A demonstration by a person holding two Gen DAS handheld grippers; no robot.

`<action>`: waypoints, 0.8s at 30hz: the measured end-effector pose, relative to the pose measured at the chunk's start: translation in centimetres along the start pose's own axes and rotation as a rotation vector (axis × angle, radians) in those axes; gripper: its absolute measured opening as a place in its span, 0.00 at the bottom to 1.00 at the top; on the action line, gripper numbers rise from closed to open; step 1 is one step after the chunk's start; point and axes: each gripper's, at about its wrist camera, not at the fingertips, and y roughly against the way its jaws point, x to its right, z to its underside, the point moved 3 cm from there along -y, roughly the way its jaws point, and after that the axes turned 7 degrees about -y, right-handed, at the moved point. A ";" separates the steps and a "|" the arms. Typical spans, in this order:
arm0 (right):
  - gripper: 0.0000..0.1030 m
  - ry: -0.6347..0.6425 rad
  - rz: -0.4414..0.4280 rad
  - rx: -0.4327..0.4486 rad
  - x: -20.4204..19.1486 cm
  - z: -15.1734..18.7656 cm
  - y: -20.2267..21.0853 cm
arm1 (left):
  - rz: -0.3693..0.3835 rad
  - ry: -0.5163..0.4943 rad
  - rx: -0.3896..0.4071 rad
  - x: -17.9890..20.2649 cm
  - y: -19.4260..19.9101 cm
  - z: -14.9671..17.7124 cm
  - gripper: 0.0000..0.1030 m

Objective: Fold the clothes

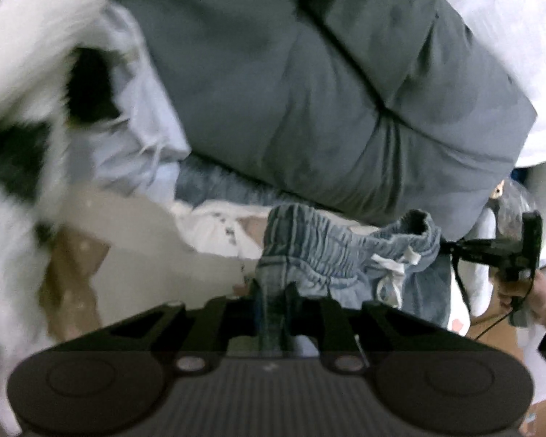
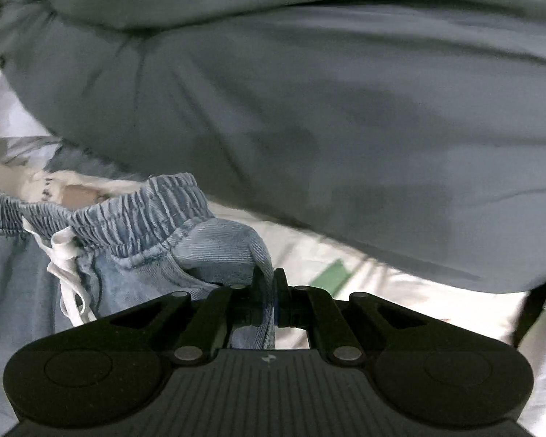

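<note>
A pair of light blue denim shorts (image 1: pixel 345 251) with an elastic waistband and a white drawstring (image 1: pixel 393 267) hangs stretched between both grippers. My left gripper (image 1: pixel 273 289) is shut on one end of the waistband. In the left wrist view the right gripper (image 1: pixel 447 245) pinches the other end, with a hand (image 1: pixel 527 291) behind it. In the right wrist view my right gripper (image 2: pixel 269 278) is shut on a fold of the denim shorts (image 2: pixel 214 244) beside the waistband, and the drawstring (image 2: pixel 67 255) dangles at the left.
A bulky grey duvet (image 1: pixel 309 91) (image 2: pixel 309 109) fills the space behind the shorts. A fluffy black-and-white thing (image 1: pixel 18 145) is at the left, beside pale lavender cloth (image 1: pixel 145 127). A white printed garment (image 1: pixel 214 229) lies below. White sheet with a green patch (image 2: pixel 335 273) shows at the right.
</note>
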 end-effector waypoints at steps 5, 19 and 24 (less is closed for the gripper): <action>0.01 -0.002 0.035 -0.044 0.6 1.7 -3.3 | -0.032 -0.001 -0.098 -1.5 -4.2 0.9 0.12; 0.13 -0.013 0.008 -0.173 1.1 1.2 -9.7 | -0.030 0.003 -0.201 -2.8 -6.4 1.5 0.21; 0.36 -0.088 -0.099 -0.090 2.7 -0.3 -6.3 | -0.021 0.032 -0.165 -2.8 -4.8 0.8 0.23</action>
